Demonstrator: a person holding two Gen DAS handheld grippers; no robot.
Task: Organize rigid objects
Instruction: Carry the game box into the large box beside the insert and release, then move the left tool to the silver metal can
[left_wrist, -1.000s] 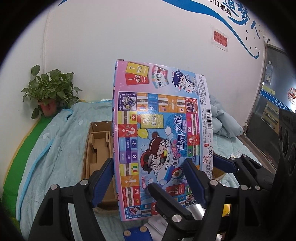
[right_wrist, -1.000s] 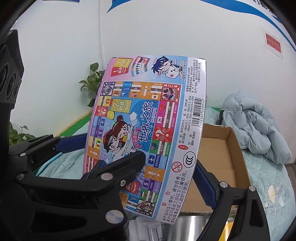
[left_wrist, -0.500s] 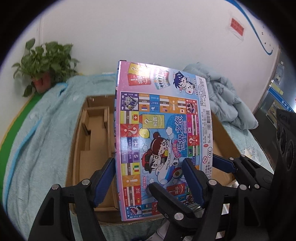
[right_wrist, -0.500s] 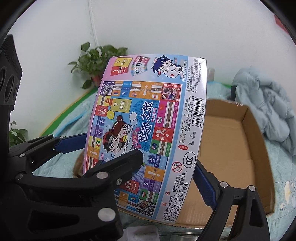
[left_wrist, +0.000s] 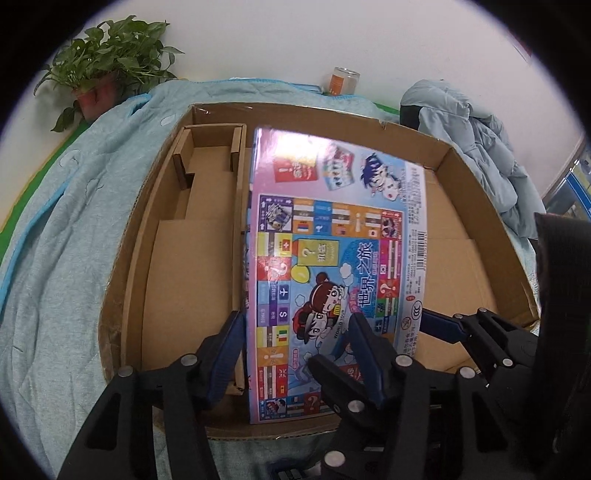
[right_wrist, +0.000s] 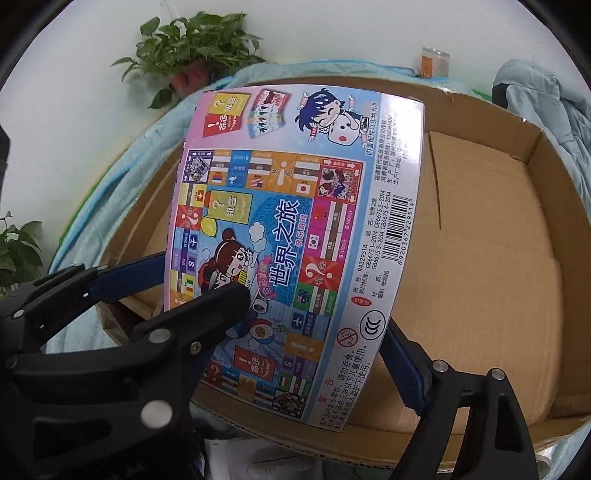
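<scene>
- Left tool (left_wrist: 295, 347): fingers clamped on the near left edge of the game box (left_wrist: 332, 266).
- Right tool (right_wrist: 314, 332): fingers closed on the same box's near right part (right_wrist: 291, 236).
- Box sits ahead of both tools, tilted, over the open carton (left_wrist: 461, 258).
- Carton's divider section (left_wrist: 199, 206) lies left of the left tool.
- Carton rests on a blue blanket (left_wrist: 66, 221); plant (left_wrist: 110, 48) far left, jar (left_wrist: 345, 81) beyond.

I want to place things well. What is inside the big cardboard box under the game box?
The cardboard box shows bare floor and a cardboard insert at left. The part under the game box is covered.
</scene>
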